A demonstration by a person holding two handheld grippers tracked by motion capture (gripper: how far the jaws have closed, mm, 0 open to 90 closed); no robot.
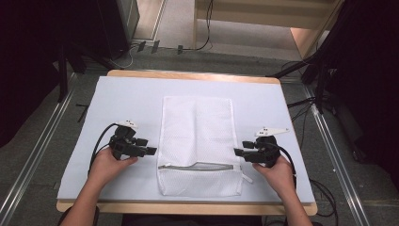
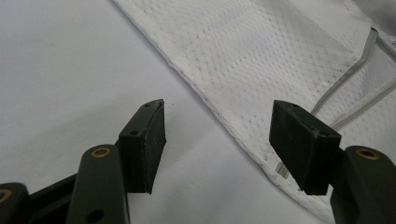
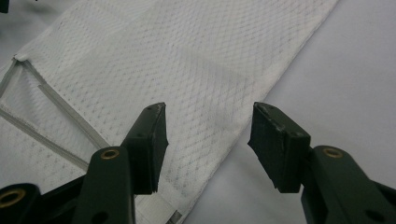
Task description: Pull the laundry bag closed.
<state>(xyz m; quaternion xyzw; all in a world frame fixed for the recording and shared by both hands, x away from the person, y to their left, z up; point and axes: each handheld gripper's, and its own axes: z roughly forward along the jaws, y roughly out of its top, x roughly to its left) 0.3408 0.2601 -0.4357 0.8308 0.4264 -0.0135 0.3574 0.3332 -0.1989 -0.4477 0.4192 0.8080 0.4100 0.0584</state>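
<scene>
Jaws on both grippers are being held spread with nothing between them. From the high view, the left gripper is being held in the left hand with its tips just beside the left edge of a white mesh laundry bag, while the right gripper is being held in the right hand with its tips just at the bag's right edge. The bag is lying flat on a pale blue mat covering the wooden table, between the two pairs of jaws, and its grey zipper is running across level with them.

In the left gripper view, the left gripper is being pointed at the bag; the hem is passing through the gap, with the mat ahead of the left jaw and the zipper beyond the right jaw.

In the right gripper view, the right gripper is being pointed across the bag, whose edge is crossing the gap; the zipper is lying beyond the left jaw, the mat beyond the right one.
</scene>
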